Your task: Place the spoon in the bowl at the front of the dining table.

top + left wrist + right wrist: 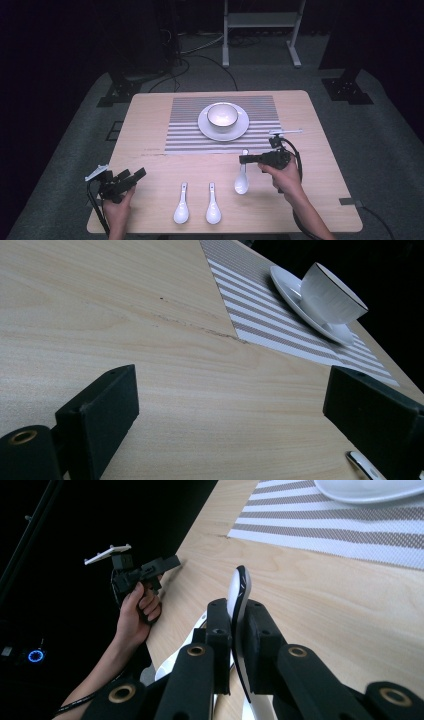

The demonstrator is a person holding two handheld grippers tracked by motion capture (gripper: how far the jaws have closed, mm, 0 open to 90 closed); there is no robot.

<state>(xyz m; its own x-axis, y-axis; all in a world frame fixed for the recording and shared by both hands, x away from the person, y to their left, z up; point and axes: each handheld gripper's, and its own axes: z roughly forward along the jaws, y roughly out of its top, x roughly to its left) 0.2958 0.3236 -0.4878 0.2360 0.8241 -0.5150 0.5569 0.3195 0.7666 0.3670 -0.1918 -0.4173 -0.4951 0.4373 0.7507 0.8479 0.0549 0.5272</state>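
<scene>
Right tongs [239,645] pinch a white soup spoon [242,181] by its handle; left tongs [131,179] gape empty. Keep that spoon level toward the bowl [222,115].

Light wooden table [150,125], rounded corners. Striped placemat [185,135] lies toward its far edge, carrying a white saucer [240,131]. Two white ceramic spoons [181,210] [213,210] lie side by side near the front edge.
</scene>
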